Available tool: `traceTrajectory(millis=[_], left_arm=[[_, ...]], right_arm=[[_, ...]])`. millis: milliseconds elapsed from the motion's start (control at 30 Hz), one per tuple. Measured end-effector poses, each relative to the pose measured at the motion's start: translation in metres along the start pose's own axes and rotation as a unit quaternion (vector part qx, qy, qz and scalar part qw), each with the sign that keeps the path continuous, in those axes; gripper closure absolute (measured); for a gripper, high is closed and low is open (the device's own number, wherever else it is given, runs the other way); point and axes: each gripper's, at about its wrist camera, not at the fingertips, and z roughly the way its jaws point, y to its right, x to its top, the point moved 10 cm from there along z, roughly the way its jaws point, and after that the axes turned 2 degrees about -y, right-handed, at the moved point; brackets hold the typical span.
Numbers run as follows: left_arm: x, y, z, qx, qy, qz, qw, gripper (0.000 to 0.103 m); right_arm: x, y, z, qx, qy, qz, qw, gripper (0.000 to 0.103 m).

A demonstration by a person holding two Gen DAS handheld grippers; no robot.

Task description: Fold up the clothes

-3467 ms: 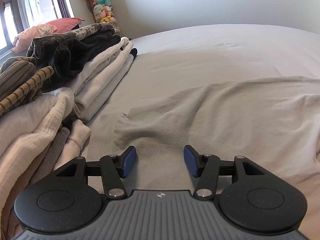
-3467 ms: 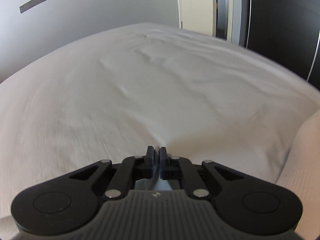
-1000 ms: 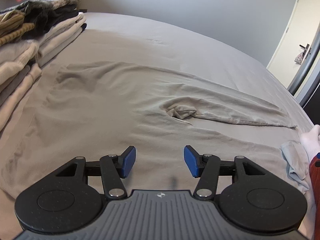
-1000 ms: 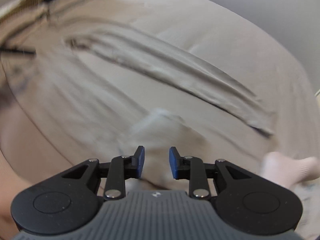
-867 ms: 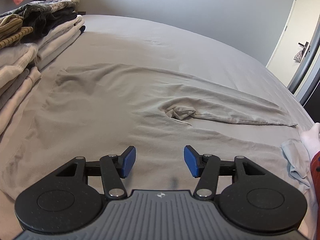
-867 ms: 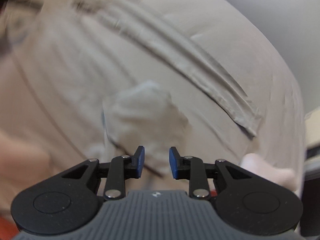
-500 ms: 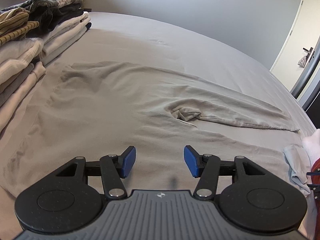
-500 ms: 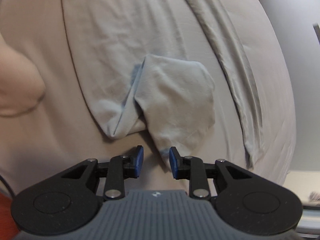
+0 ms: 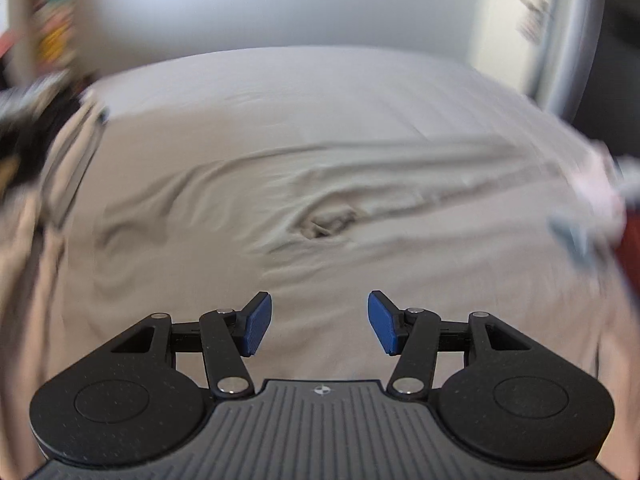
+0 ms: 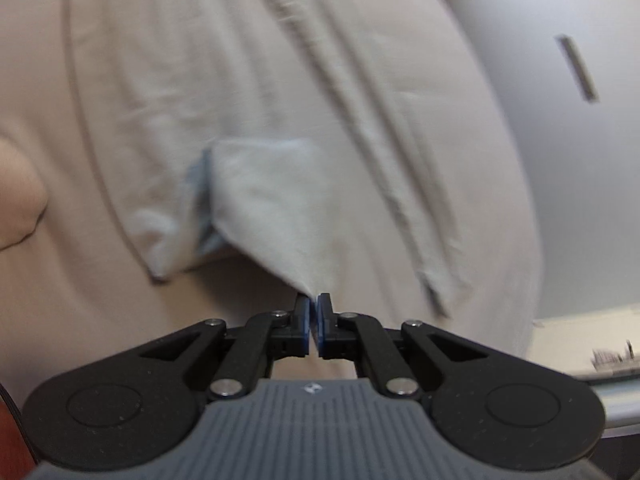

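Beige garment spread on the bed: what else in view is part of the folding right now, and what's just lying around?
In play:
beige garment
pale flipped corner, pinched by the right gripper
left gripper, open over the cloth

Lying about:
stacked clothes at the left edge
bed sheet

Right tongs [image 10: 314,314] pinched on a corner of the pale cloth [image 10: 272,204] over beige trousers [image 10: 168,60]

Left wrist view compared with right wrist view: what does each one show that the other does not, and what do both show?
Only the left wrist view: the open left claw, a blurred clothes pile, and the garment's bunched middle. Only the right wrist view: the right claw shut on the pale blue cloth at its corner. Both show the beige garment spread on the bed.
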Motion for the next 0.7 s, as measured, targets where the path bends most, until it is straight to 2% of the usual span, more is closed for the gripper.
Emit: traceTrajectory(millis=[67,167,233,367,467,567,700], left_arm=[[-0.003,0.008,-0.008,-0.009,-0.019,0.066,0.9976,0.04],[-0.018,0.017,-0.012,-0.021,-0.058,0.156,0.9857,0.04],[-0.031,0.022,-0.013,-0.027,-0.088,0.208,0.9739,0.04],[-0.06,0.024,-0.004,-0.03,-0.148,0.278,0.9487,0.04],[-0.076,0.018,0.005,-0.018,-0.174,0.314,0.9332,0.04],[-0.087,0.008,0.009,-0.013,-0.195,0.327,0.9247,0.04],[-0.098,-0.003,0.006,-0.011,-0.208,0.339,0.9176,0.04]], right_arm=[[-0.01,0.025,-0.013,-0.024,-0.005,0.025,0.999,0.099],[-0.03,0.055,-0.024,-0.057,-0.023,0.047,0.997,0.099],[-0.046,0.072,-0.028,-0.076,-0.038,0.055,0.995,0.099],[-0.075,0.087,-0.028,-0.098,-0.071,0.06,0.991,0.099],[-0.094,0.089,-0.023,-0.105,-0.095,0.06,0.988,0.099],[-0.105,0.084,-0.017,-0.094,-0.11,0.06,0.988,0.099],[-0.106,0.063,-0.025,-0.098,-0.109,0.062,0.987,0.099]])
